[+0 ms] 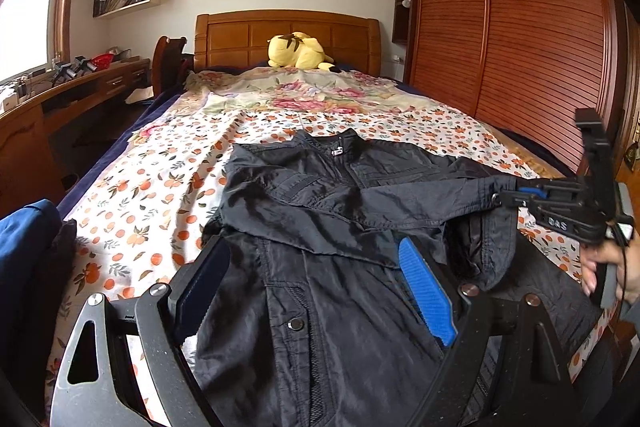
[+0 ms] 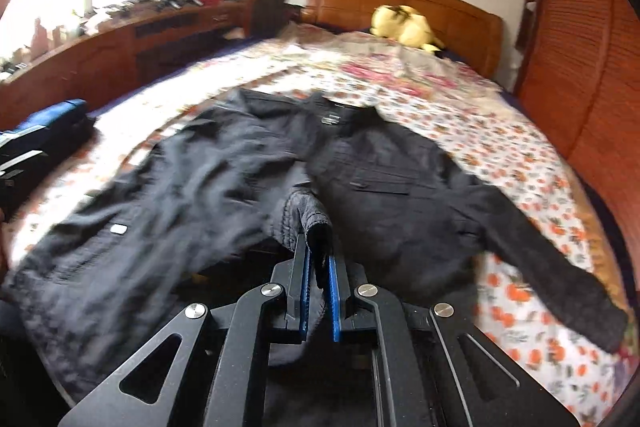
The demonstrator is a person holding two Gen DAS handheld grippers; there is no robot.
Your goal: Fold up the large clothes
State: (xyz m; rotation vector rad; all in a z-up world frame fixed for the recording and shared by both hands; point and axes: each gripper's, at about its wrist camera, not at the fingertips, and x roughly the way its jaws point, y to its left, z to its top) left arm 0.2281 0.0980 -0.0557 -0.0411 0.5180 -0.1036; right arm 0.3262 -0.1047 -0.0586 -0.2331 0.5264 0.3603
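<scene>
Black jacket (image 1: pixel 320 211) on bed (image 1: pixel 132 211): soft, limp; best held at cuffs and hem. Right gripper (image 2: pixel 319 259) pinches cuff (image 2: pixel 316 227); left gripper (image 1: pixel 316 291) gapes, empty.

I find open floral bedsheet (image 1: pixel 132 211) left of the black jacket (image 1: pixel 320 227); a folded blue garment (image 1: pixel 28 239) blocks the left edge, a yellow plush toy (image 1: pixel 298 51) the headboard end.

Left wrist view: low over the bed's (image 1: pixel 160 187) foot edge, facing the headboard (image 1: pixel 286 37), close above the black jacket (image 1: pixel 320 227).
Right wrist view: near the foot, tilted, facing the headboard (image 2: pixel 404 3); blurred.
Shared: jacket (image 2: pixel 240 167), bed (image 2: pixel 500 147), yellow plush toy (image 1: pixel 298 51) (image 2: pixel 404 25).
</scene>
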